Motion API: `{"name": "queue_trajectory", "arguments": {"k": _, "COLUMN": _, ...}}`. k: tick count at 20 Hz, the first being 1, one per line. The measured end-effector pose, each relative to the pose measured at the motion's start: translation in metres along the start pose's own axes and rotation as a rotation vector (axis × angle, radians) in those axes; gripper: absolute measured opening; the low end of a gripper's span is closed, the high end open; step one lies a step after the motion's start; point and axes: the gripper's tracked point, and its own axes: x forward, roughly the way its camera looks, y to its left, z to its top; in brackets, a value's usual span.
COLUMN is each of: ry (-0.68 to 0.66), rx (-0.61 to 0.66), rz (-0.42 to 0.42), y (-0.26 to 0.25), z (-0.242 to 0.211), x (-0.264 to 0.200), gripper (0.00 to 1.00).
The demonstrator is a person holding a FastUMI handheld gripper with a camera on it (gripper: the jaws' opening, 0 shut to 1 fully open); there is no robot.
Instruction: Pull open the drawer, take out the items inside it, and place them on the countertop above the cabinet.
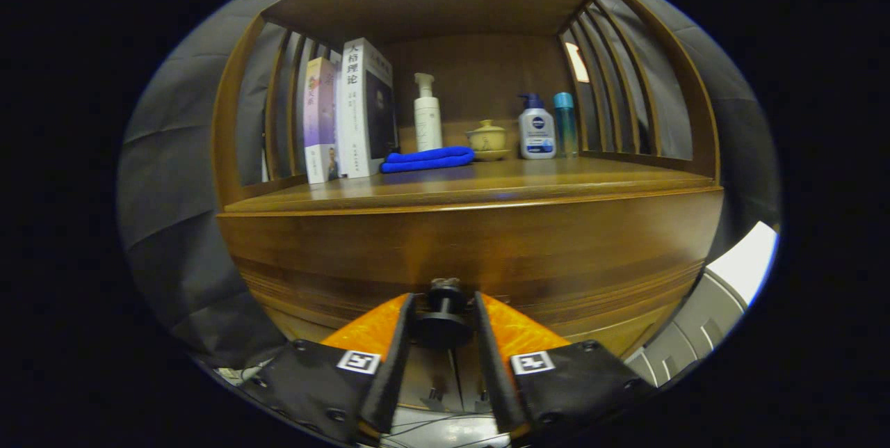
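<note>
A brown wooden cabinet has a drawer front [473, 253] with a dark round knob [443, 321] low at its middle. My gripper [443, 309] has the knob between its two fingers, which stand close on either side of it and press on it. The drawer looks closed or barely out, so its inside is hidden. Above it runs the countertop [487, 187], a wooden shelf surface under a roofed, slatted frame.
On the countertop stand upright books [348, 114], a folded blue cloth [427, 158], a white pump bottle [427, 114], a small lidded tea bowl [488, 139], a white and blue pump bottle [537, 129] and a teal bottle [564, 122]. Grey cloth hangs to the left.
</note>
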Motion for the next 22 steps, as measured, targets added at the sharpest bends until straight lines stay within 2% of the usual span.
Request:
{"name": "queue_trajectory", "arguments": {"k": 2, "ry": -0.008, "rx": -0.047, "rz": -0.014, "y": 0.001, "z": -0.001, "x": 0.000, "gripper": 0.49}}
{"name": "queue_trajectory", "arguments": {"k": 6, "ry": 0.012, "rx": -0.059, "rz": -0.029, "y": 0.000, "z": -0.005, "x": 0.008, "gripper": 0.34}}
{"name": "queue_trajectory", "arguments": {"k": 7, "ry": 0.018, "rx": -0.060, "rz": -0.030, "y": 0.000, "z": -0.006, "x": 0.003, "gripper": 0.26}}
{"name": "queue_trajectory", "arguments": {"k": 14, "ry": 0.026, "rx": -0.086, "rz": -0.015, "y": -0.001, "z": -0.007, "x": -0.005, "gripper": 0.26}}
{"name": "queue_trajectory", "arguments": {"k": 22, "ry": 0.036, "rx": -0.079, "rz": 0.011, "y": 0.002, "z": -0.019, "x": -0.051, "gripper": 0.26}}
